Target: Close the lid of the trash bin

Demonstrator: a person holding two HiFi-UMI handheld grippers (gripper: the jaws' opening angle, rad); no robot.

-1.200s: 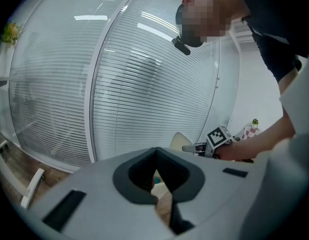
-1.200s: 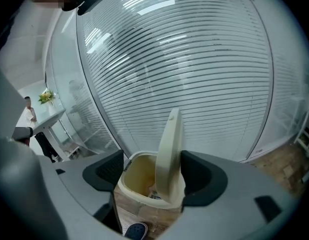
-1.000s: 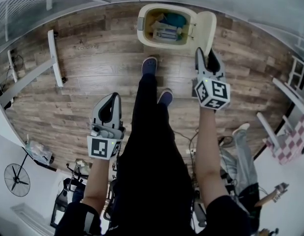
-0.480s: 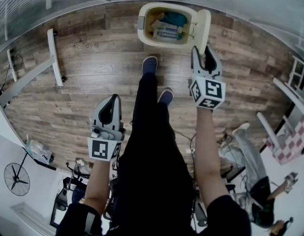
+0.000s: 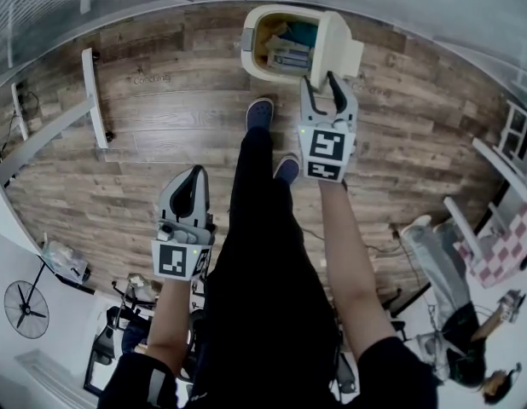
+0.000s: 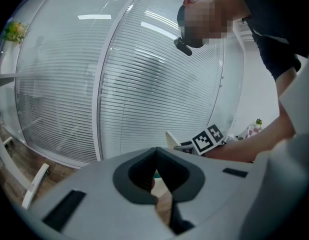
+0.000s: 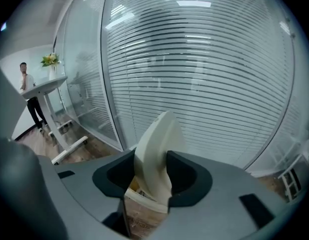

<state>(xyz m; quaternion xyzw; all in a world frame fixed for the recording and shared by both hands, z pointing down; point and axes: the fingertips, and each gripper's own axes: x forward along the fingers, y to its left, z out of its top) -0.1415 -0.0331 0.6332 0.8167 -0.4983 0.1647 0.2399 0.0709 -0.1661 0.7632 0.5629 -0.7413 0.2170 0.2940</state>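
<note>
Right gripper [image 5: 321, 88], wide open, straddles lid [image 5: 332, 43] (perhaps touching).

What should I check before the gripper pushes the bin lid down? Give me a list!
1. Lid sits between the jaws of the right hand-held gripper: ok.
2. Jaws squeezing the lid firmly: cannot tell.
3. Lid shut on the trash bin: not ok. It stands tilted up and the rubbish inside shows.
4. Left hand-held gripper out of the way: ok. It is shut, empty and low beside the leg.
5. Feet away from the bin: ok. The front shoe stands apart from it.
</note>
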